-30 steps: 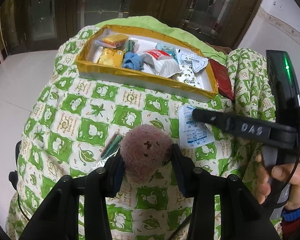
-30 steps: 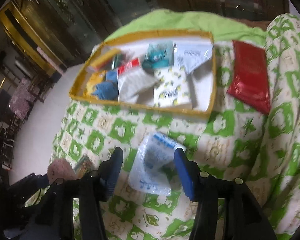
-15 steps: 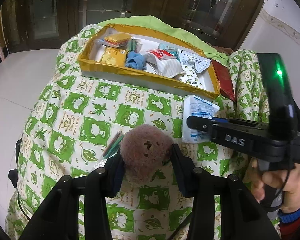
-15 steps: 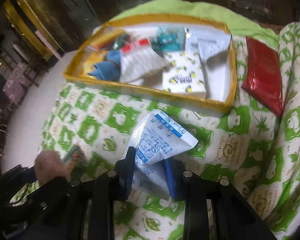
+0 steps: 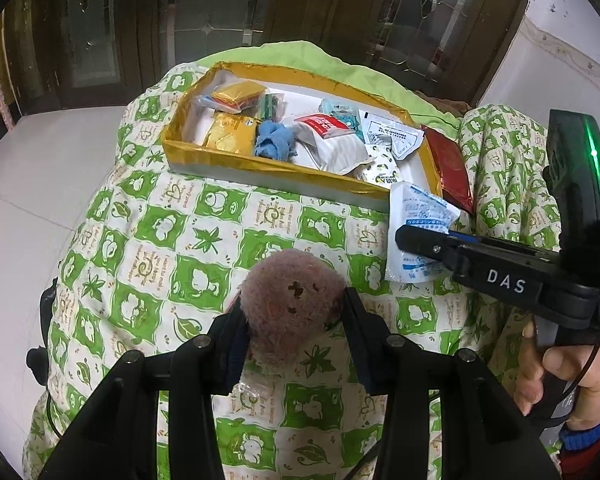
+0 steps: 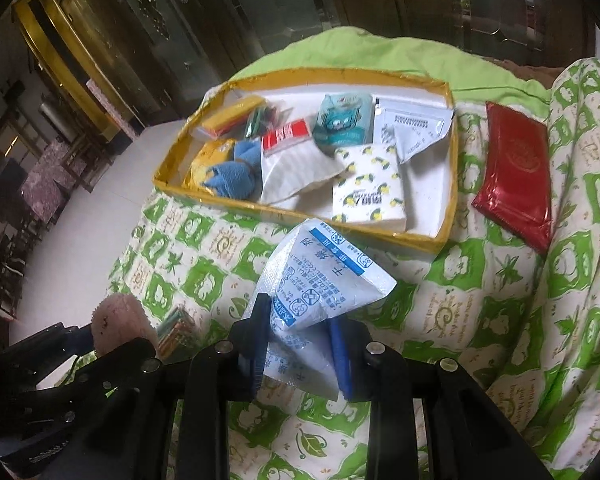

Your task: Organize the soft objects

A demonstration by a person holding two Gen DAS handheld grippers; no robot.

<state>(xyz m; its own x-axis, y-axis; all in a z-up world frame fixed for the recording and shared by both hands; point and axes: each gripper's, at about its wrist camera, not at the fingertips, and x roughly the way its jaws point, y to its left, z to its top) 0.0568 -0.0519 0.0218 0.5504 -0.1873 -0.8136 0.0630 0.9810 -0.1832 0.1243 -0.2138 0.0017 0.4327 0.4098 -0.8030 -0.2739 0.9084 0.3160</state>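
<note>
My left gripper (image 5: 293, 316) is shut on a pink plush ball (image 5: 293, 306), held just above the green-and-white quilt (image 5: 171, 240). My right gripper (image 6: 300, 326) is shut on a white packet with blue print (image 6: 316, 280), lifted a little off the quilt; the same packet (image 5: 418, 236) shows in the left wrist view beside the right gripper's finger (image 5: 424, 242). Beyond both stands a gold-edged tray (image 6: 446, 216) holding several packets, a blue cloth (image 6: 229, 170) and a lemon-print tissue pack (image 6: 370, 190). The plush ball (image 6: 115, 326) appears at the lower left in the right wrist view.
A red foil pouch (image 6: 514, 176) lies on the quilt right of the tray. A small packet of coloured sticks (image 6: 175, 326) rests on the quilt near the left gripper. A hand (image 5: 560, 364) grips the right tool's handle. Dark wooden doors stand behind; pale floor lies to the left.
The right gripper's jaws closed on the white packet and raised it slightly off the quilt toward the tray. The left gripper kept still with the plush ball.
</note>
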